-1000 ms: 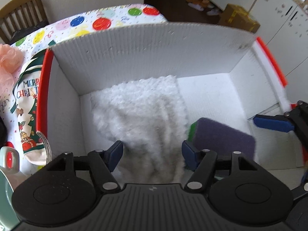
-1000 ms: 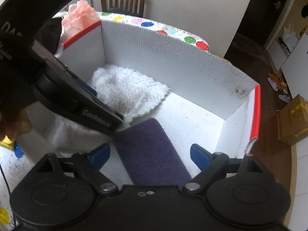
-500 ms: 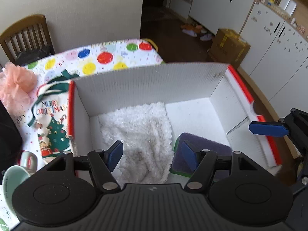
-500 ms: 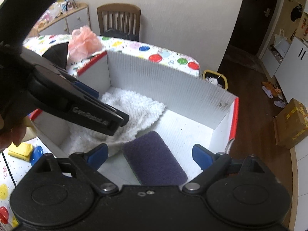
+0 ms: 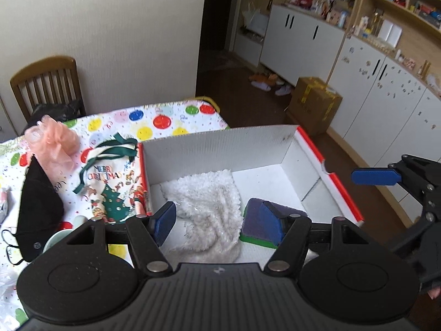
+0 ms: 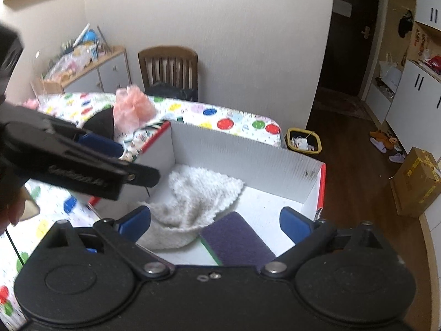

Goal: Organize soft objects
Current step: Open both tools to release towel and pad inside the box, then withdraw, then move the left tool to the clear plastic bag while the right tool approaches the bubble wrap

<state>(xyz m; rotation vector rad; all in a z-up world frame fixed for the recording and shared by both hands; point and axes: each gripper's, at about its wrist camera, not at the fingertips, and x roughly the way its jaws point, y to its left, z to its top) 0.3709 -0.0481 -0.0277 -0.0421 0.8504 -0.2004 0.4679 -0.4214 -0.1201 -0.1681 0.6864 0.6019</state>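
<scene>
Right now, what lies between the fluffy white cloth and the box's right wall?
A purple sponge with a green underside lies on the box floor beside the white cloth; beyond it the floor is bare. Both views show this.

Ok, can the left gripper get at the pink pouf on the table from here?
Probably yes: the left gripper is open and empty, and the pink pouf sits uncovered outside the box.

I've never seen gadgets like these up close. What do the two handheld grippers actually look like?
Both are matt black plastic. The left gripper has a ribbed body, two round discs with silver rivets, and slim black arms ending in blue pads. The right gripper is built the same way. Pale embossed lettering runs along the left one's side, too blurred to read.
</scene>
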